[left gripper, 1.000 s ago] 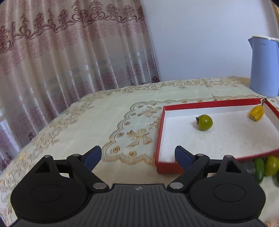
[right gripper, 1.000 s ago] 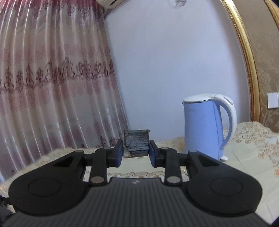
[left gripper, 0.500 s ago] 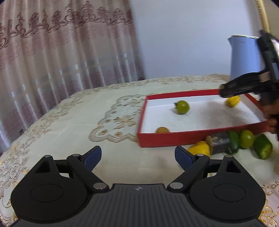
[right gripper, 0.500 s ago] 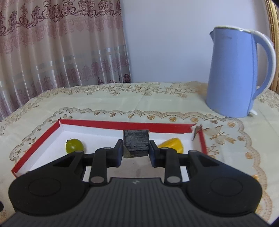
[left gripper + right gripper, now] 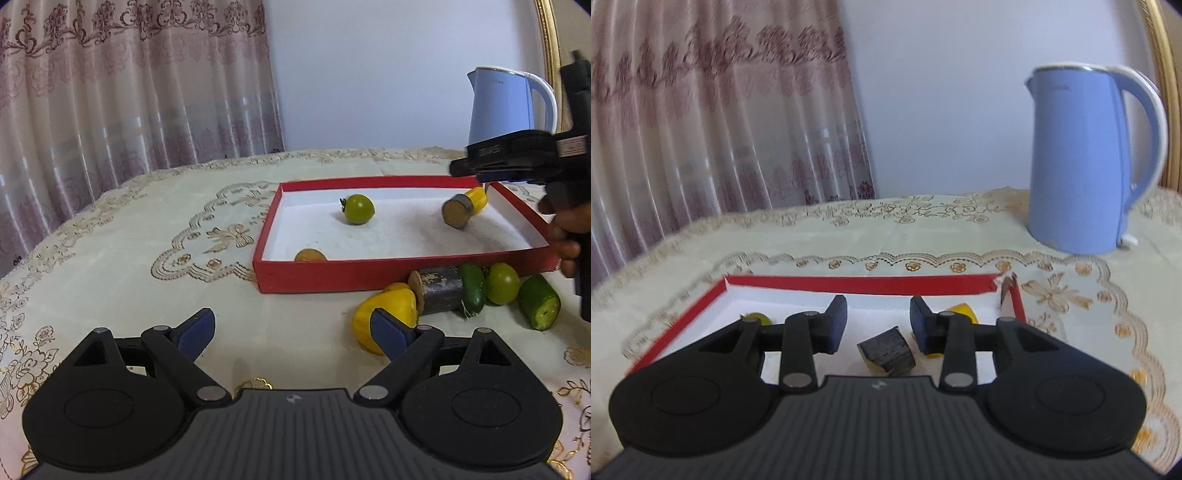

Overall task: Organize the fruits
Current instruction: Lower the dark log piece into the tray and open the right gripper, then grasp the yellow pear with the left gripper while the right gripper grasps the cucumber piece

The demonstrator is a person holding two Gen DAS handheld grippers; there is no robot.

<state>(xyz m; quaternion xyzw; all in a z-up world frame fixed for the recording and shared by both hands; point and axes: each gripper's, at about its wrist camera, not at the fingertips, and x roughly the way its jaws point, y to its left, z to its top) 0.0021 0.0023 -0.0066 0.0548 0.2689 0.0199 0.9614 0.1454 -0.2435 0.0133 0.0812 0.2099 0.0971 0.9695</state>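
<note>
Right wrist view: my right tool (image 5: 874, 320), clamped on the dark log piece (image 5: 886, 351) half a second earlier, stood wide; piece lay in the red box (image 5: 857, 285). Left tool (image 5: 291, 334) wide, idle.

Red tray (image 5: 388, 275) with white floor, green tomato (image 5: 357, 209), pale blue kettle (image 5: 1078, 162), cream gold-embroidered tablecloth (image 5: 147, 236), pink floral curtain (image 5: 110, 92)

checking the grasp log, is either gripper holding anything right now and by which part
Nothing is held. The right gripper is open above the dark cylinder piece lying in the red tray; the left gripper is open too.
</note>
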